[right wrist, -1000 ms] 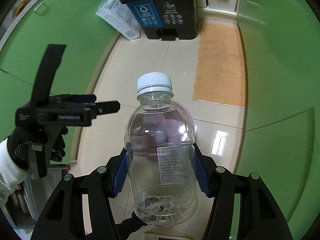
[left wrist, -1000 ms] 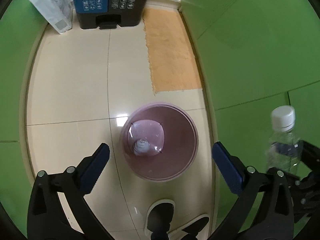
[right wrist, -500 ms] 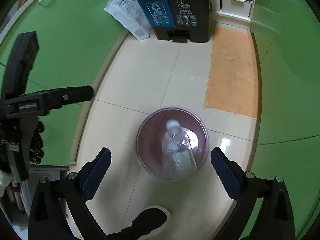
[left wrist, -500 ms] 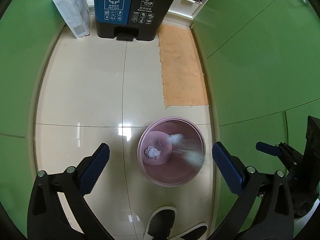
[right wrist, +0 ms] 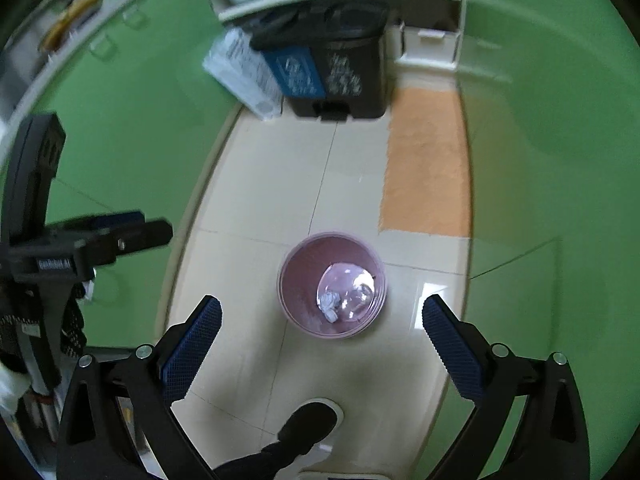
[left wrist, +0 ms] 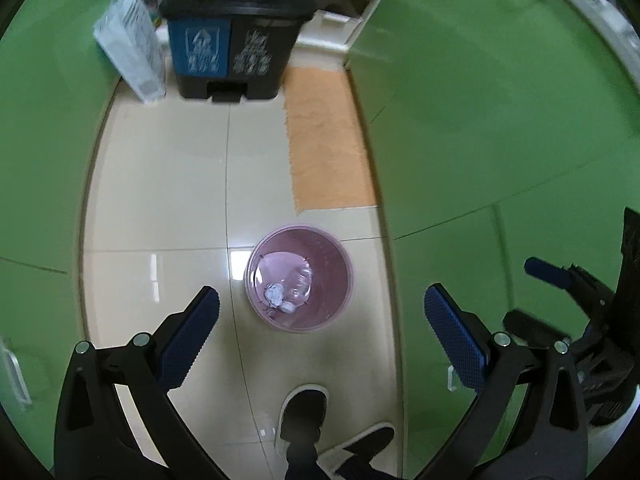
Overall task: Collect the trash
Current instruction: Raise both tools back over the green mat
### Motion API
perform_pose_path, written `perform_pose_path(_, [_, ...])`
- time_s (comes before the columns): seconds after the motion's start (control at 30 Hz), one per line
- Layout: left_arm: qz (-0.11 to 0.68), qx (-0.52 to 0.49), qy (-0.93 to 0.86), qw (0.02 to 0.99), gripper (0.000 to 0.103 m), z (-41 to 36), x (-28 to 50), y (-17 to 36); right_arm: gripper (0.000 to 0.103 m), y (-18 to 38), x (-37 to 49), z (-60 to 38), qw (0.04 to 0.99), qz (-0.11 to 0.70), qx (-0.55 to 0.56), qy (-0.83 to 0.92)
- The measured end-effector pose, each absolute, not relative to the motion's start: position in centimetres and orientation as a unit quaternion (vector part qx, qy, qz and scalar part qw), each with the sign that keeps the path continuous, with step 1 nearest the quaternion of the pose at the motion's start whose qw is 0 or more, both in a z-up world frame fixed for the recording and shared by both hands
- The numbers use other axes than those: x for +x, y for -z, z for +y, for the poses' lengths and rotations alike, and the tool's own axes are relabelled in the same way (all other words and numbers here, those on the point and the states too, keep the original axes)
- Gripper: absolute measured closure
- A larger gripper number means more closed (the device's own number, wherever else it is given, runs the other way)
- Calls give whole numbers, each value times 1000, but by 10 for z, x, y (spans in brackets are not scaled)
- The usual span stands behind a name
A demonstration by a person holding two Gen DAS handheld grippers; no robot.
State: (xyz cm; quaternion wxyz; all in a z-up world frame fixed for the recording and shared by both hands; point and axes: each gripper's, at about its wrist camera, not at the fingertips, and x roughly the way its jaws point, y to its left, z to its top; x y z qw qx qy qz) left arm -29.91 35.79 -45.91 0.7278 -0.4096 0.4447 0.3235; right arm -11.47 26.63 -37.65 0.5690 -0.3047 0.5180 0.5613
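A pink round waste basket (left wrist: 338,264) stands on the tiled floor; it also shows in the right wrist view (right wrist: 298,280). Inside it lie a clear plastic bottle (left wrist: 298,286) and a crumpled white paper ball (left wrist: 273,294), also seen from the right as the bottle (right wrist: 356,298) and the paper ball (right wrist: 329,302). My left gripper (left wrist: 320,340) is open and empty, high above the basket. My right gripper (right wrist: 322,340) is open and empty, also high above it. The right gripper shows at the right edge of the left wrist view (left wrist: 560,280).
A black two-part pedal bin (left wrist: 232,44) with blue and dark labels stands at the far end, a white bag (left wrist: 132,56) beside it. An orange mat (left wrist: 324,140) lies along the right green cabinets. The person's shoe (left wrist: 302,412) is below the grippers.
The right gripper opened and let the bottle fall into the pink basket. Both grippers have risen, so the basket looks smaller and farther.
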Motion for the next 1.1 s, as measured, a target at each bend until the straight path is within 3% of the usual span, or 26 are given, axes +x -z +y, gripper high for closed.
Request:
perform_pose_path(0.3, [421, -344, -289, 788, 3, 317, -273, 266, 6, 179, -102, 208, 641, 472, -240, -556])
perform_pose_path(0.57, [410, -283, -214, 840, 3, 256, -221, 151, 6, 49, -66, 124, 721, 440, -186, -502])
perform_pose_path(0.8, [408, -228, -117, 876, 3, 187, -147, 92, 6, -5, -33, 36, 788, 424, -143, -422])
perform_pose_path(1.1, [413, -181, -23, 892, 3, 114, -60, 60, 6, -40, 12, -94, 849, 411, -98, -318])
